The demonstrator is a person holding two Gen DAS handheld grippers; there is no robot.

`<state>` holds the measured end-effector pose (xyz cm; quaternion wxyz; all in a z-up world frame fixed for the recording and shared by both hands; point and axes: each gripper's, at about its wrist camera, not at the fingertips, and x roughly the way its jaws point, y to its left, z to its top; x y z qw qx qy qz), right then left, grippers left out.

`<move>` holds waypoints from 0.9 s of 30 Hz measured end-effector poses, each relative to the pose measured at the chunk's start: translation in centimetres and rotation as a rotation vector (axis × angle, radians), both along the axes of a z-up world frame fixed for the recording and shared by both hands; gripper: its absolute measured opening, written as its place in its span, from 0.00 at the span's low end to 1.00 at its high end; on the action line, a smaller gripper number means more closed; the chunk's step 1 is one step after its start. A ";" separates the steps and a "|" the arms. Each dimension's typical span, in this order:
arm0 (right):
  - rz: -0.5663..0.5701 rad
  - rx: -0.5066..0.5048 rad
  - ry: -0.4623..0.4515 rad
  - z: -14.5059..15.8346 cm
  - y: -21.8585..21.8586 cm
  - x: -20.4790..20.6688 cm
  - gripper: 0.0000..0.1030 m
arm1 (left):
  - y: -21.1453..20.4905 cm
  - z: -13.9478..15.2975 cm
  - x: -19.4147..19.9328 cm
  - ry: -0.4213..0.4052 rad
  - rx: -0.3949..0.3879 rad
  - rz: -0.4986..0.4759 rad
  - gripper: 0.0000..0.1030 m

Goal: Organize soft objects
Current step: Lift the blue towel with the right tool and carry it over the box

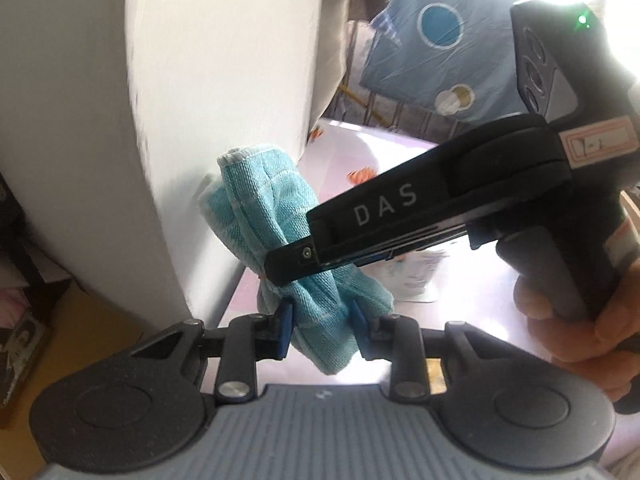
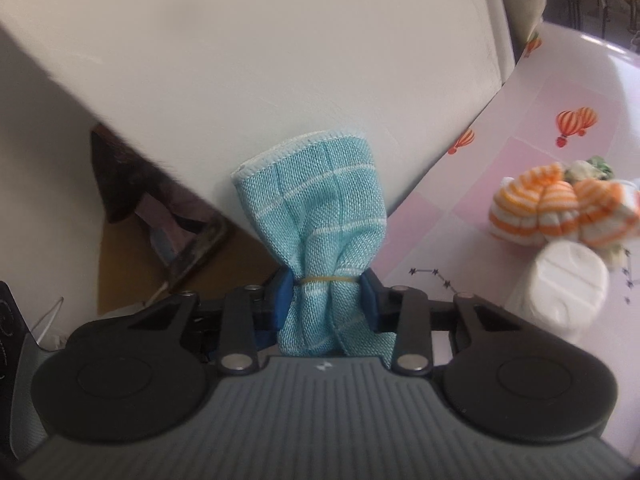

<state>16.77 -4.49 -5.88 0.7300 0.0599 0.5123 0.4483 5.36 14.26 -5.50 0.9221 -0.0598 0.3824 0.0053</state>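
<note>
Item 1, teal cloth (image 2: 320,224): bundled and cinched by a yellow rubber band (image 2: 326,279), raised off the pink tabletop (image 2: 500,160) and lying against the white panel (image 2: 260,60) behind it. I take the cloth as my landmark for everything below.

Item 2, right gripper (image 2: 326,300): I see its blue pads clenched on the cloth at the banded waist; the cloth's lower end drops behind the gripper body and is cut off.

Item 3, left gripper (image 1: 322,326): pads pressed on the cloth's lower end. In this view the other gripper's black finger crosses in front of the cloth and hides its middle.

Item 4, hand (image 1: 576,332): right of the cloth, wrapped around the other gripper's handle, partly cut off at the edge.

Item 5, orange-and-white striped bundles (image 2: 556,208): right of the cloth on the tabletop, blurred; I cannot tell what they are.

Item 6, white cylinder (image 2: 560,292): just below those bundles, soft-focused.
</note>
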 end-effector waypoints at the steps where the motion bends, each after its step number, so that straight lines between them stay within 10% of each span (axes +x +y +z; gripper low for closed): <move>1: -0.008 0.011 -0.006 0.7 -0.8 -0.4 0.33 | -0.5 0.6 -0.6 -0.013 0.004 -0.008 0.31; 19: -0.442 0.148 -0.064 8.9 -28.5 -9.3 0.33 | -19.7 7.0 -6.1 -0.176 0.007 -0.436 0.32; 27: -0.765 0.107 -0.097 9.6 -45.2 -13.7 0.33 | -29.9 6.8 -5.6 -0.171 -0.038 -0.636 0.57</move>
